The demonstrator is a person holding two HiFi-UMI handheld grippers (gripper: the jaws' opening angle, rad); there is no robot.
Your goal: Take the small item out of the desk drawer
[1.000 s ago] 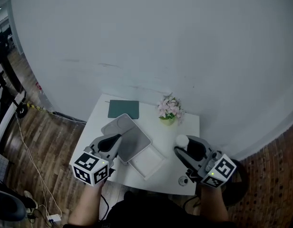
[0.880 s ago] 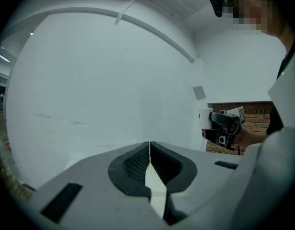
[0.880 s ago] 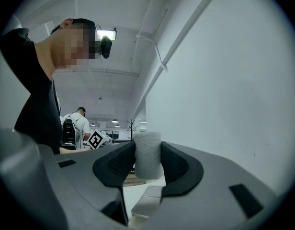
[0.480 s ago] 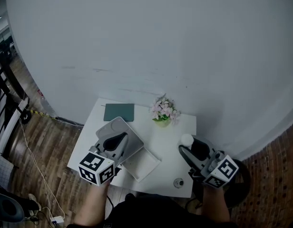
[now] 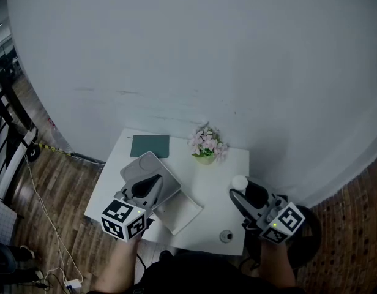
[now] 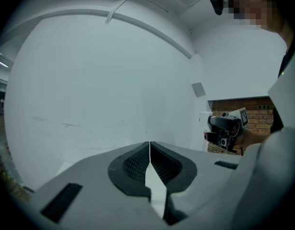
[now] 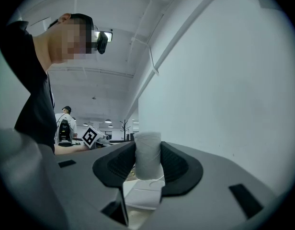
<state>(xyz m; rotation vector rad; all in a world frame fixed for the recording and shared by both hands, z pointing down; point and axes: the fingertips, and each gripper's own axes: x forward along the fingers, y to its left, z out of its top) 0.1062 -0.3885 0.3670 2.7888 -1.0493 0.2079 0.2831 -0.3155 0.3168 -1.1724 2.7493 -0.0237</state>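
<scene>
On the small white desk (image 5: 222, 170) lies a flat grey box (image 5: 139, 167) with a white drawer (image 5: 181, 212) pulled out toward the near edge. My left gripper (image 5: 156, 180) hovers over the grey box, jaws shut with nothing between them (image 6: 150, 152). Over the desk's right side my right gripper (image 5: 237, 190) is shut on a small white roll (image 5: 238, 180). The roll (image 7: 147, 161) stands upright between the right gripper's (image 7: 147, 147) pads. The drawer's inside looks bare.
A green notebook (image 5: 150, 146) and a pot of pink flowers (image 5: 205, 144) stand at the desk's far edge by the white wall. A small dark round thing (image 5: 226, 235) sits near the front right edge. Wooden floor and cables (image 5: 44, 222) lie to the left.
Both grippers have drifted slightly right and toward the near side relative to the desk. The right one still holds the white roll. The left stays shut.
</scene>
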